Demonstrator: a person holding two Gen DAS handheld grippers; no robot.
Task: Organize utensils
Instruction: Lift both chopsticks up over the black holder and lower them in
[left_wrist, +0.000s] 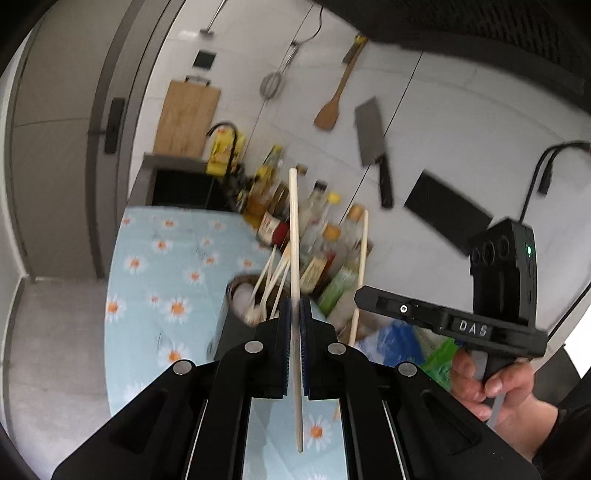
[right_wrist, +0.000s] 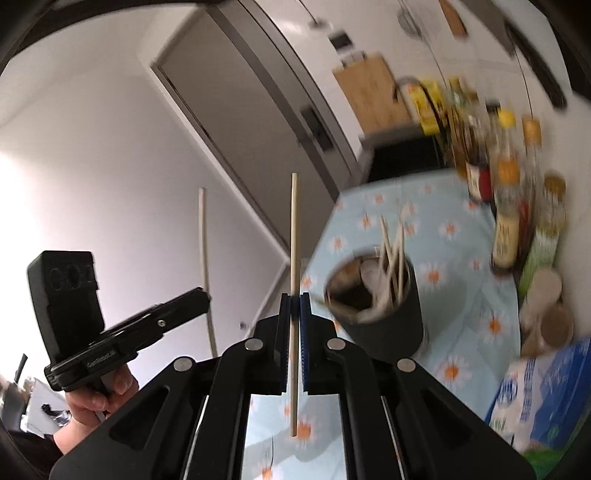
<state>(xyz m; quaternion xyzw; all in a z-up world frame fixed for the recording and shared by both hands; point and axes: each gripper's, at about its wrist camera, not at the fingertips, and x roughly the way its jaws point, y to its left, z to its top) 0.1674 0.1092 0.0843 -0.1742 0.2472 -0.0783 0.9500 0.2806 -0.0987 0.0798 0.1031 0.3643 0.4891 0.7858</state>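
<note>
Several chopsticks (right_wrist: 393, 254) upright inside dark holder (right_wrist: 384, 325) on tablecloth (right_wrist: 461, 236)

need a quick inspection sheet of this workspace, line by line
surface: daisy-print tablecloth on the counter
job's things: dark cup holding chopsticks; one chopstick in the left tool, another chopstick in the right
clutter: bottles at the wall, blue carton
grippers: left tool and right tool each shut on a chopstick
cables: black cable near the wall
surroundings: cleaver, wooden spatula, cutting board, sink
</note>
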